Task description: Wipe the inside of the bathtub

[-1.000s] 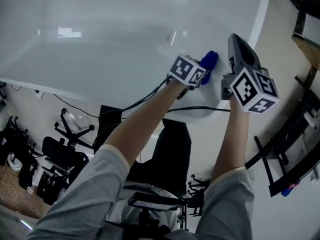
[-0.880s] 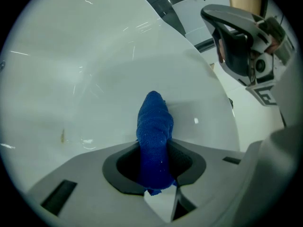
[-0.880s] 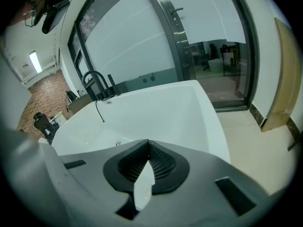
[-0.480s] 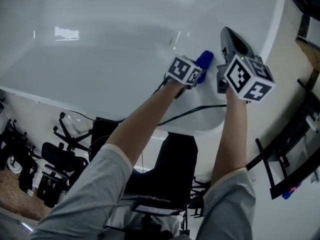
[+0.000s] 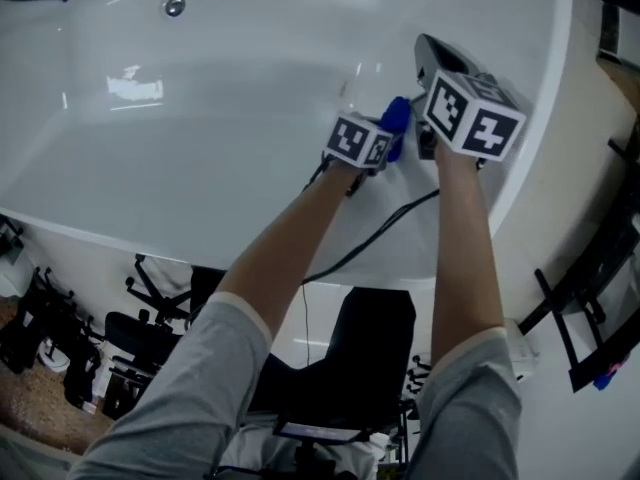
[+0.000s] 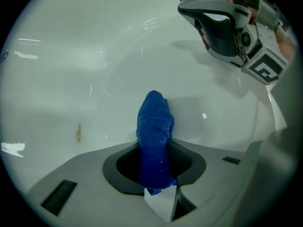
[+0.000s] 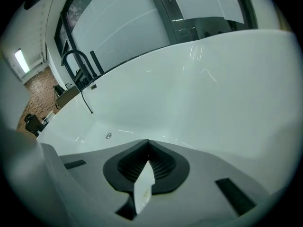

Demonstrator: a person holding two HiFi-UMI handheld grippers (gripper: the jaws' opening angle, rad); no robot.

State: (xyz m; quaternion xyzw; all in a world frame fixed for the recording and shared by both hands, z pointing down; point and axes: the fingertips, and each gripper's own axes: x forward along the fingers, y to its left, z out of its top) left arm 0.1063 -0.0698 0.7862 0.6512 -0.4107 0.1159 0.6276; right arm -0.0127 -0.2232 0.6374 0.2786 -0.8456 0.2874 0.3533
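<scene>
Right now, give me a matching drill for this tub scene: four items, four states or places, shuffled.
Items:
1. left gripper
2. right gripper
3. blue cloth
4. round metal fitting

States or places:
A. set in the bathtub inner wall, far from both grippers
B. jaws together, nothing between them
C. jaws clamped on the cloth
D. sticks out past the jaws toward the tub surface

Pairs: 1-C, 2-B, 3-D, 4-A
</scene>
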